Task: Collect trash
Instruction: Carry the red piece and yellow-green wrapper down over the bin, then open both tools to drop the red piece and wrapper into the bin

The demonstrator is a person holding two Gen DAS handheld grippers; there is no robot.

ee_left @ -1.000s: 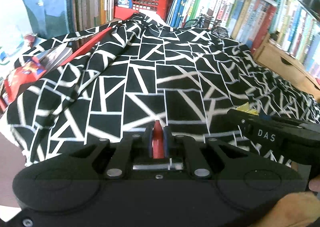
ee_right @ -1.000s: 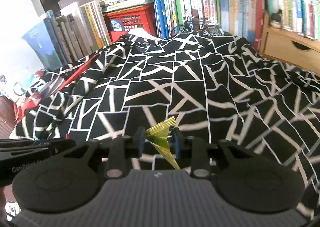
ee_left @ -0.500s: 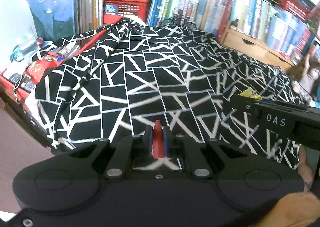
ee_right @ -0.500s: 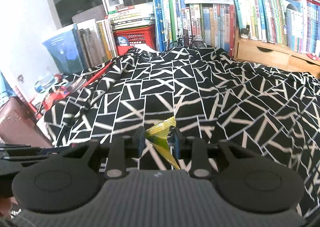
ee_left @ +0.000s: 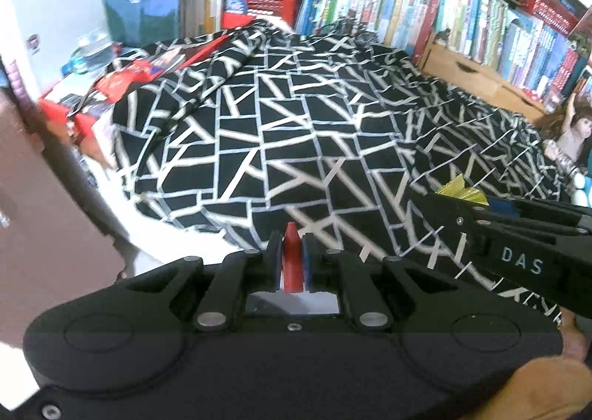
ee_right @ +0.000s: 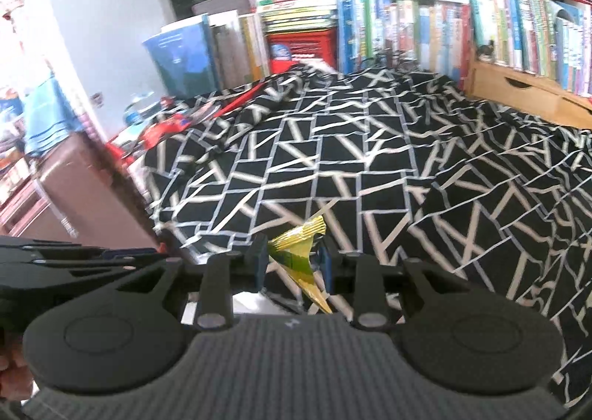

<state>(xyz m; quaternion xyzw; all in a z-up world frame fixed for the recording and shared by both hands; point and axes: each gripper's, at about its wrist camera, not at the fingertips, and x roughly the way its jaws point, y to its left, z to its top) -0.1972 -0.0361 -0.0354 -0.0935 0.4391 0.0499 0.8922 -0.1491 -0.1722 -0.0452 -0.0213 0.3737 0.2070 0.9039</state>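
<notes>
My left gripper (ee_left: 291,257) is shut on a small red piece of trash (ee_left: 291,258) that stands upright between its blue pads. My right gripper (ee_right: 293,264) is shut on a crumpled yellow-green wrapper (ee_right: 300,253), whose tail hangs down toward the camera. In the left wrist view the right gripper (ee_left: 492,211) reaches in from the right edge with the yellow wrapper (ee_left: 460,190) at its tip. Both grippers hover above the near edge of a surface draped in a black cloth with white lines (ee_left: 314,131).
Rows of upright books (ee_right: 462,35) and a red crate (ee_right: 301,46) line the far side. A wooden drawer unit (ee_right: 518,91) stands at the right. Red packets and a bottle (ee_left: 111,72) lie at the cloth's left. A brown cabinet (ee_right: 85,198) stands at the left.
Both grippers have pulled back and risen away from the cloth, each keeping its piece of trash. More of the room, the left cabinet and the shelves have come into view.
</notes>
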